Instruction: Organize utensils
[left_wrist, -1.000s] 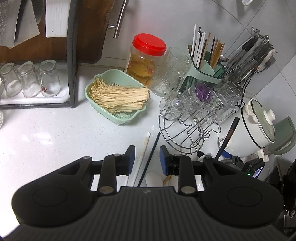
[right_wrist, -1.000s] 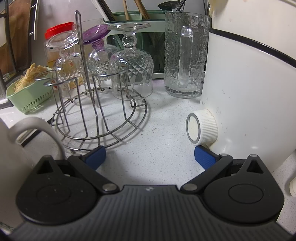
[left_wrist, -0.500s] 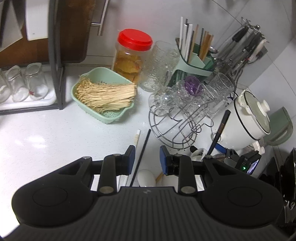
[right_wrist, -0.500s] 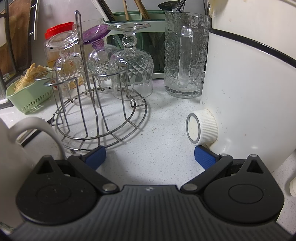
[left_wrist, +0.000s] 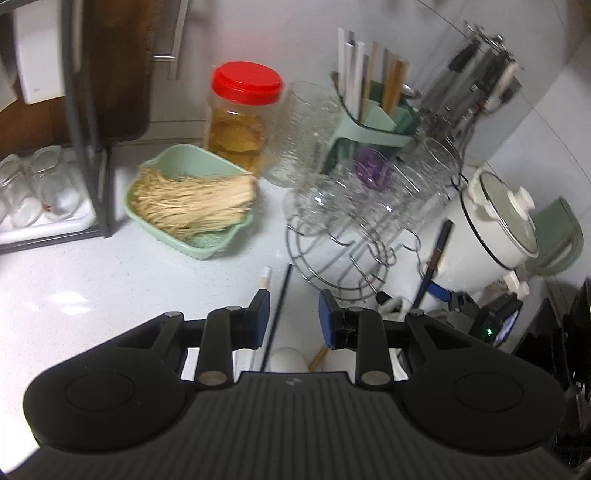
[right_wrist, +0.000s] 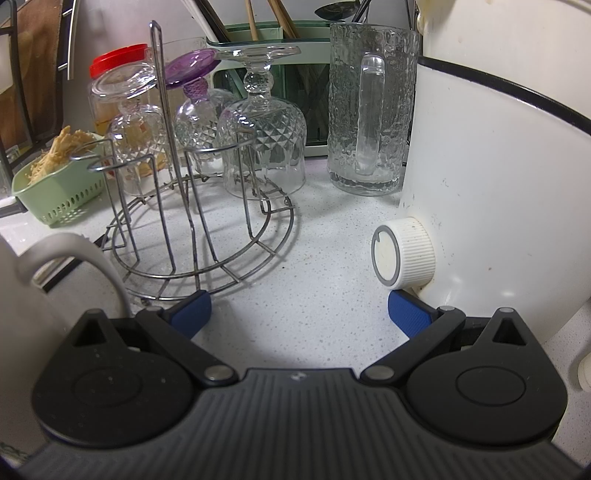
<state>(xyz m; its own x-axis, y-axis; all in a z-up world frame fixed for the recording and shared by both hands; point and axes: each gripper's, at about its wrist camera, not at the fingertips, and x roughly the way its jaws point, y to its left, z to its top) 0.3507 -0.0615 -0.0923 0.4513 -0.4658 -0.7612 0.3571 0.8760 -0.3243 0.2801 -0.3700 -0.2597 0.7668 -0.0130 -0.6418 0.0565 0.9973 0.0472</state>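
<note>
My left gripper (left_wrist: 294, 317) hovers over the white counter, its blue pads apart with nothing pressed between them. Through the gap I see a black chopstick (left_wrist: 279, 299) lying on the counter, a white-tipped chopstick (left_wrist: 265, 277) just left of it, and a white spoon (left_wrist: 288, 360) lower down. The green utensil holder (left_wrist: 369, 127) with upright chopsticks stands at the back. My right gripper (right_wrist: 299, 314) rests low on the counter, open wide and empty, between the wire glass rack (right_wrist: 207, 236) and the white cooker (right_wrist: 498, 184).
A green basket of noodles (left_wrist: 199, 243), a red-lidded jar (left_wrist: 243, 110) and a glass mug (right_wrist: 369, 110) stand at the back. A white mug (right_wrist: 55, 266) is close to my right gripper's left finger, the cooker's knob (right_wrist: 402, 253) by its right finger. A dark stick (left_wrist: 439, 251) leans up near the cooker.
The left gripper has drifted and rolled slightly, so the counter things slid leftward in its view. Its jaws kept the same gap. The right gripper has not moved.
</note>
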